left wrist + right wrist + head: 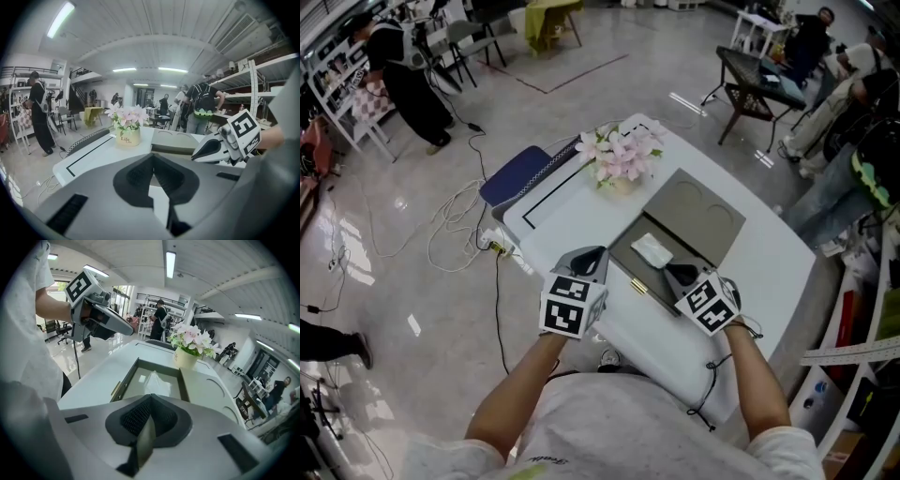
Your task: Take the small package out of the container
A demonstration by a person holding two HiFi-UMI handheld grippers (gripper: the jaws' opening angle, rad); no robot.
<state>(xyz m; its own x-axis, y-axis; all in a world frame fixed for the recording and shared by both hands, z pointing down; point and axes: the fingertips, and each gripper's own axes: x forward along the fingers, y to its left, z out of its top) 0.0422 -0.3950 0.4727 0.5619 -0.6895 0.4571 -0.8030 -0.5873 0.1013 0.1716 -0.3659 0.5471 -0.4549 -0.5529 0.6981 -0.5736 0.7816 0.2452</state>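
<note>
A grey container point(622, 246) stands open on the white table point(572, 220), its lid point(694, 214) laid flat beyond it. The small clear-wrapped package point(653, 249) lies inside. My right gripper point(673, 270) reaches into the container's near end. In the right gripper view its jaws point(150, 397) are shut, and their tips meet at the near edge of the package point(157, 382). The pinch itself is hidden by the pads. My left gripper point(600, 253) hovers at the container's left rim, shut with nothing in it point(152, 161).
A pot of pink flowers point(622, 159) stands at the table's far side, behind the lid. A blue padded seat point(520, 173) and loose cables point(459, 225) lie off the table's left edge. People stand at the room's far left and right.
</note>
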